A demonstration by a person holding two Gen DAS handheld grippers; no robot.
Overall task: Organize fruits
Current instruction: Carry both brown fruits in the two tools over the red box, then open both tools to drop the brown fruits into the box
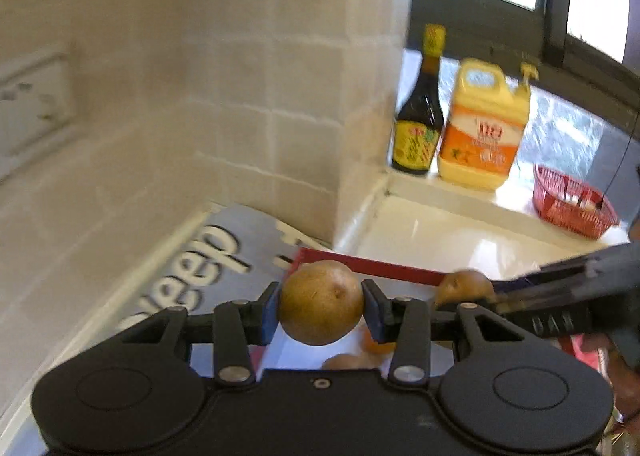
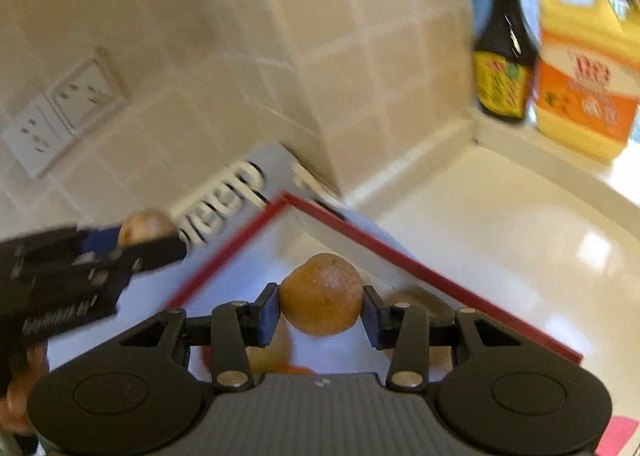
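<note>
My left gripper [image 1: 321, 302] is shut on a round brown fruit [image 1: 321, 302] and holds it above a white box with a red rim [image 1: 372, 267]. My right gripper [image 2: 321, 295] is shut on a second round brown fruit [image 2: 321, 295] over the same box [image 2: 420, 272]. In the left wrist view the right gripper [image 1: 466, 298] comes in from the right with its fruit [image 1: 464, 286]. In the right wrist view the left gripper [image 2: 152, 240] shows at the left with its fruit [image 2: 146, 226]. More fruit, brown [image 1: 346, 362] and orange [image 1: 376, 346], lies in the box, mostly hidden.
The box stands in a tiled corner [image 1: 240, 96] on a white counter [image 2: 500, 240]. A dark sauce bottle [image 1: 420, 112] and a yellow jug [image 1: 482, 124] stand on the window ledge. A red basket [image 1: 572, 206] sits farther right. Wall sockets [image 2: 60, 116] are at left.
</note>
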